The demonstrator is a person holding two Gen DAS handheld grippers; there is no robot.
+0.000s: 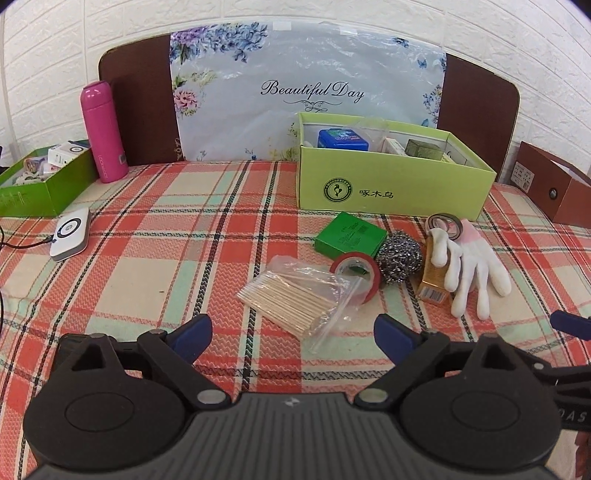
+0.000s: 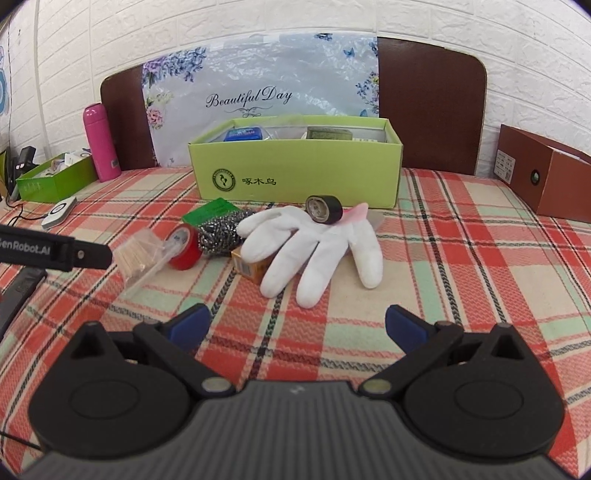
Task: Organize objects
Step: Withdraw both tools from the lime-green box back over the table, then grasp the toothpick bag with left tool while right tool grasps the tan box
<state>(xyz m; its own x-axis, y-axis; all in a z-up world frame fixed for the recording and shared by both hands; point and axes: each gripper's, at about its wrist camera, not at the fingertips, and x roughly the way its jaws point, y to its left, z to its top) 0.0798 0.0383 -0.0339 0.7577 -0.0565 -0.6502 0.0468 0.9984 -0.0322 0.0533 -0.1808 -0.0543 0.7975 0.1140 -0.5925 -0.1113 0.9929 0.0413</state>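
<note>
Both jaws spread wide, empty. Left gripper (image 1: 291,328) hovered near toothpick bag (image 1: 291,299); right gripper (image 2: 297,321) near white glove (image 2: 314,243). Clutter lay on plaid cloth (image 1: 147,229) before green box (image 1: 388,181).

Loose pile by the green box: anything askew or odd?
Yes. The black tape roll sits on edge on the white glove, which drapes over the yellow carton; the red tape roll tilts against the swab bag.

Probably a home, plaid tablecloth (image 1: 147,206), white brick wall (image 1: 332,14)
</note>
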